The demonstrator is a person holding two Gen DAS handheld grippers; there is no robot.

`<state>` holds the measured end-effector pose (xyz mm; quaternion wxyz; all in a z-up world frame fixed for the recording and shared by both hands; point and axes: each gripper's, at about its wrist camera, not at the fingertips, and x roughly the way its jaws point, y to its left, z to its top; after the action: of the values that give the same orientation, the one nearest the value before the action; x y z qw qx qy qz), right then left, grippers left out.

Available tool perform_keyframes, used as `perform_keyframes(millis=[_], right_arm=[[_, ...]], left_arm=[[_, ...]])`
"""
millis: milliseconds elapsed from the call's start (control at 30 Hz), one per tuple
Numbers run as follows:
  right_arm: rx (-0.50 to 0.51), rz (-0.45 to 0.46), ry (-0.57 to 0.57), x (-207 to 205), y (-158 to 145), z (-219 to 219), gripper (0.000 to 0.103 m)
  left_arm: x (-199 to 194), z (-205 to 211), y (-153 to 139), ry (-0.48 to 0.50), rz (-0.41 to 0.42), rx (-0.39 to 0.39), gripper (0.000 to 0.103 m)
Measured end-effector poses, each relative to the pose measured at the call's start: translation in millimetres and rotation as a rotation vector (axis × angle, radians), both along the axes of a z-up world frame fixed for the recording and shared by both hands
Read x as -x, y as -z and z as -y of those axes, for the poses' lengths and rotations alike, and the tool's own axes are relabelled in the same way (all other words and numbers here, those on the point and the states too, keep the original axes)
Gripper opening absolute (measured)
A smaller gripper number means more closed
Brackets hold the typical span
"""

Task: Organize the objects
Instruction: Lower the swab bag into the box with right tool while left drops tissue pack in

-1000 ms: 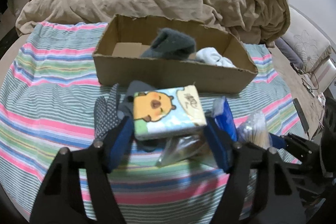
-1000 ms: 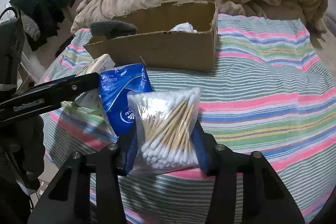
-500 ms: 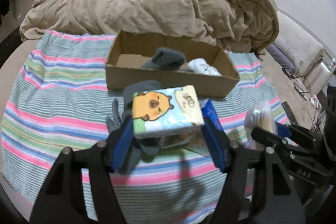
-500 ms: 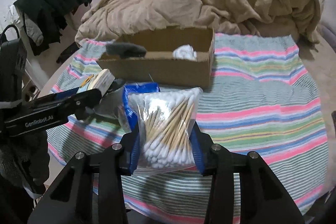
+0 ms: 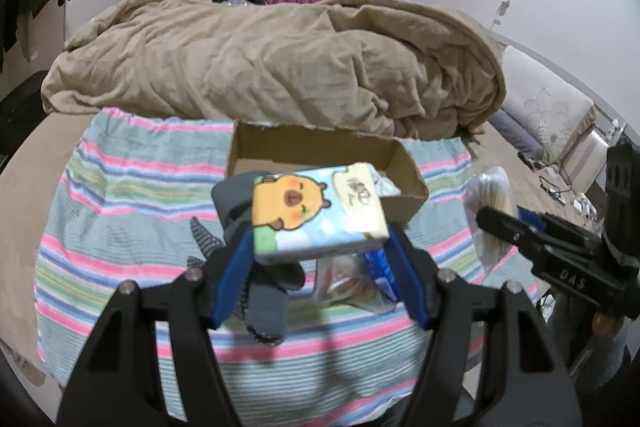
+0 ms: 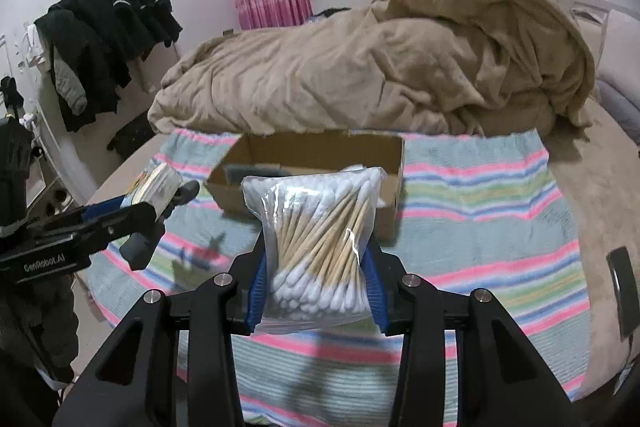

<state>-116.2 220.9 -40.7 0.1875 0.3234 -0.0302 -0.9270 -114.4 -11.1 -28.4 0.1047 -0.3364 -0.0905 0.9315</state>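
Largest to smallest: the striped pink, green and blue bedsheet (image 5: 132, 187) is carrying the open brown cardboard box (image 6: 394, 163), which is lying ahead of both tools. My left gripper (image 5: 320, 251) is clamping the rectangular tissue pack printed with an orange cartoon capybara (image 5: 316, 211), held aloft short of the box. My right gripper (image 6: 316, 279) is squeezing the clear plastic bag of wooden cotton swabs (image 6: 320, 247), likewise raised. I judge the carrying step underway; next, each load needs bringing over the box's opening before release. The box's contents are being largely hidden by both loads.
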Motion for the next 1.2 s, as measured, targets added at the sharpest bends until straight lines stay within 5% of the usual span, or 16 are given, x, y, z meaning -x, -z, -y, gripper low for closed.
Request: perform_keyframes(millis=[633, 1200], right_arm=[[0.036, -0.018, -0.027, 90.5, -13.3, 38.1, 0.044], [-0.007, 0.142, 0.006, 193.4, 72.6, 75.4, 0.044]], left_arm=[[94.9, 22.5, -10.6, 0.028, -0.069, 0.049, 0.067], [190.2, 18.7, 66.6, 0.039, 0.086, 0.043, 0.067]])
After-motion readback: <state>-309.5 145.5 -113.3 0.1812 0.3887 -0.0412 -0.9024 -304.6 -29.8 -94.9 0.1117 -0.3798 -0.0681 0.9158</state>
